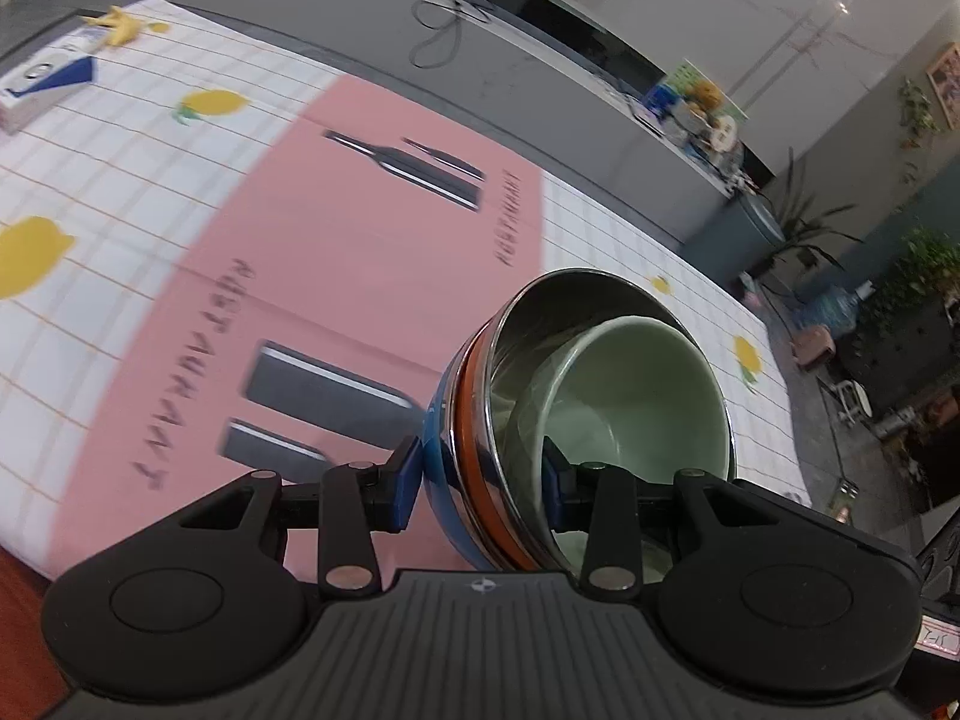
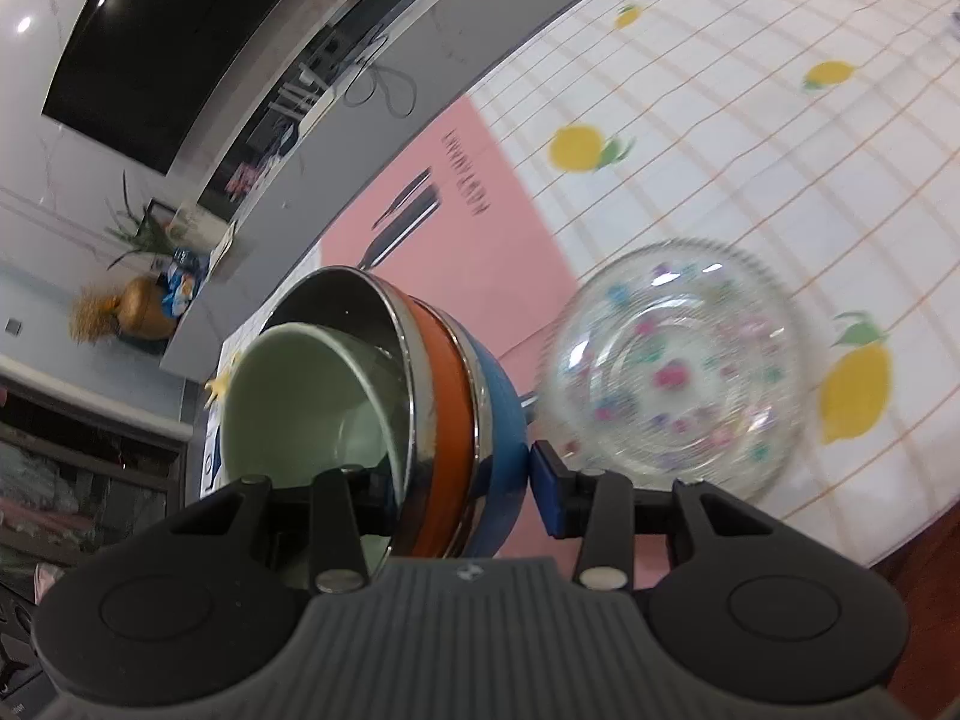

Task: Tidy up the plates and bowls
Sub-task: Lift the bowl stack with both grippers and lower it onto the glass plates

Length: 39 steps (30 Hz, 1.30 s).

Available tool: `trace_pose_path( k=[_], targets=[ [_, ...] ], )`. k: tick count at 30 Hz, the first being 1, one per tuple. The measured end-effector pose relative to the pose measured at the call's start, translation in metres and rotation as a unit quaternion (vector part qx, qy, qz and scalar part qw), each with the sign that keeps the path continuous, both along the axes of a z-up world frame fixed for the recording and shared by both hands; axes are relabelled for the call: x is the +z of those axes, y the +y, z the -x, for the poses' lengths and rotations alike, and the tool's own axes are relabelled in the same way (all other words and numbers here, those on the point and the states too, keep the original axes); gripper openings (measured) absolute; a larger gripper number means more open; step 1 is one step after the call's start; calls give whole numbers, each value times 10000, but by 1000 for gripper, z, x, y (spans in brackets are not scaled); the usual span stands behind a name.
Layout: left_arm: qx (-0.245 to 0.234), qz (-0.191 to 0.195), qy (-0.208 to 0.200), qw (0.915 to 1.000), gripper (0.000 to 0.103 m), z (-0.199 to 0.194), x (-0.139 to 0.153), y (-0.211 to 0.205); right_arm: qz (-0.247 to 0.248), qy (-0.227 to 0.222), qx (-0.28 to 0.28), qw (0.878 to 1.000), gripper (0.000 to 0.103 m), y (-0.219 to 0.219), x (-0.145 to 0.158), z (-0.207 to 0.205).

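A nested stack of bowls point(image 1: 480, 450) is held tilted above the table: blue outside, orange in the middle, steel-lined inside, with a pale green bowl point(image 1: 624, 396) in it. My left gripper point(image 1: 480, 474) is shut on the stack's rim, one finger outside and one inside. My right gripper point(image 2: 456, 480) is shut on the opposite rim of the same stack point(image 2: 456, 396); the green bowl point(image 2: 312, 402) shows there too. A clear glass bowl with coloured dots point(image 2: 672, 366) sits on the tablecloth right of the stack.
A pink placemat point(image 1: 336, 276) lies on the white lemon-print tablecloth point(image 1: 120, 138). A blue-and-white box point(image 1: 42, 81) and a banana point(image 1: 120, 27) sit at the far left. A grey counter point(image 1: 540, 72) runs behind the table.
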State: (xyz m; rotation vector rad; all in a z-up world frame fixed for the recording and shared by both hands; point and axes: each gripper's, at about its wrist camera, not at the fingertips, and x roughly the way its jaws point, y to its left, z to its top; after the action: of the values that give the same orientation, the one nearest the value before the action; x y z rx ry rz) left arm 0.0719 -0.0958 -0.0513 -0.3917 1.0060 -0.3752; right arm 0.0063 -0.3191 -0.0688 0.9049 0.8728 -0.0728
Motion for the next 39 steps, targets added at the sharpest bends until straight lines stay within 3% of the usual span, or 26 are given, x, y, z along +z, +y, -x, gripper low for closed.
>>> trace_pose_path(
  k=[15, 28, 37, 39],
  targets=[
    [-353, 100, 199, 9991, 44, -6, -29, -63, 59, 110, -410, 9991, 42, -71, -21, 13],
    [-408, -38, 348, 9986, 43, -2, -44, -70, 37, 327, -437, 9985, 42, -75, -41, 14],
    [-359, -48, 484, 9982, 40, -3, -42, -68, 24, 459, -386, 9982, 52, -72, -38, 11],
    [-378, -16, 435, 9983, 46, -2, -41, -69, 5, 465, -374, 9982, 56, -72, -37, 10]
  ],
)
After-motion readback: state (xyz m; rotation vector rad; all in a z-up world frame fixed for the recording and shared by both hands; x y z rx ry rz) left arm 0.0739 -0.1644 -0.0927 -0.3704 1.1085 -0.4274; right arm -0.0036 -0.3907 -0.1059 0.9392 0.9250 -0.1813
